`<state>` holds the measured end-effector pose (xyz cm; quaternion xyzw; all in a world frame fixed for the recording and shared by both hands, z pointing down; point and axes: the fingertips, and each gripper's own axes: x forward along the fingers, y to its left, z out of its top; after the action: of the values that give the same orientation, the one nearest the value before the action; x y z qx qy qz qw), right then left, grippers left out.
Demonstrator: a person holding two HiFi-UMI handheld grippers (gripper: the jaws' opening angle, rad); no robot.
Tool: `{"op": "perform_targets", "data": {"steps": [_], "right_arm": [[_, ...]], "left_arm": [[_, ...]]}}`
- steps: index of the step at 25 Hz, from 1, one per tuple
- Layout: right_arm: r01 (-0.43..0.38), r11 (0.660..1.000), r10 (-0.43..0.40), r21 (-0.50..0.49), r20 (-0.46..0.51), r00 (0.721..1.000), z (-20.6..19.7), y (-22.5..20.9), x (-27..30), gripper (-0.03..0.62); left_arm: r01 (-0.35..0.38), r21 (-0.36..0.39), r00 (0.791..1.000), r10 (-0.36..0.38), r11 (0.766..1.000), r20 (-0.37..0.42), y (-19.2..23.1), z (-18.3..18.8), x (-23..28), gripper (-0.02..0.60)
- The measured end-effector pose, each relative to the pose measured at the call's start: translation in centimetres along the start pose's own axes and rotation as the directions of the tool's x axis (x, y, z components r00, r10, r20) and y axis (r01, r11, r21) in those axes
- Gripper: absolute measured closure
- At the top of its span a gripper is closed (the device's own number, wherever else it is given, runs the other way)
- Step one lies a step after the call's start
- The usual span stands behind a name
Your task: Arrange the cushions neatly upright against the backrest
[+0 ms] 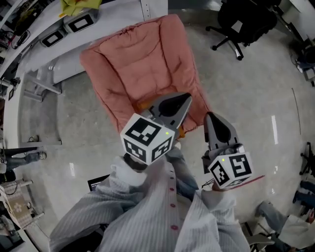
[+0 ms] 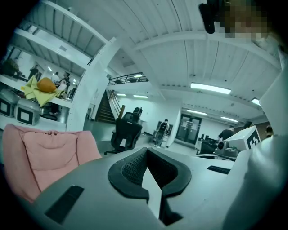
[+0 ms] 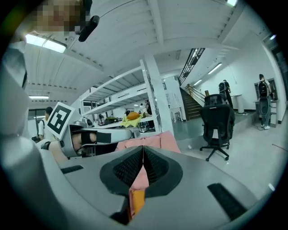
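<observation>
A large pink quilted cushion (image 1: 145, 64) lies spread over a low seat on the floor ahead of me; it also shows as the pink cushion (image 2: 40, 157) at the left of the left gripper view and as the pink cushion (image 3: 146, 141) just beyond the jaws in the right gripper view. A bit of orange (image 1: 142, 104) peeks out at its near edge. My left gripper (image 1: 186, 98) hangs above the cushion's near edge, jaws shut and empty. My right gripper (image 1: 210, 117) is beside it to the right, over the floor, also shut with nothing in it.
A black office chair (image 1: 246, 22) stands on the floor at the back right. A white bench (image 1: 59, 54) with marker boxes (image 1: 81, 22) and a yellow cloth (image 1: 78, 6) runs along the back left. People stand far off in the hall.
</observation>
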<state>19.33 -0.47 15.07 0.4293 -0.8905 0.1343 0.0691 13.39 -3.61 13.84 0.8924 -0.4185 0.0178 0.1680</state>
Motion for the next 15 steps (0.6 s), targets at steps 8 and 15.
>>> {"op": "perform_targets", "data": {"steps": [8, 15], "right_arm": [[-0.133, 0.991, 0.134, 0.017, -0.060, 0.989, -0.8, -1.8, 4.7, 0.582], [-0.171, 0.984, 0.174, 0.041, -0.087, 0.981, -1.7, -1.0, 7.3, 0.580]], "left_arm": [[-0.130, -0.040, 0.991, 0.128, 0.991, -0.030, 3.9, -1.2, 1.9, 0.571], [-0.179, -0.052, 0.983, 0.177, 0.982, -0.049, 7.5, -1.4, 1.3, 0.571]]}}
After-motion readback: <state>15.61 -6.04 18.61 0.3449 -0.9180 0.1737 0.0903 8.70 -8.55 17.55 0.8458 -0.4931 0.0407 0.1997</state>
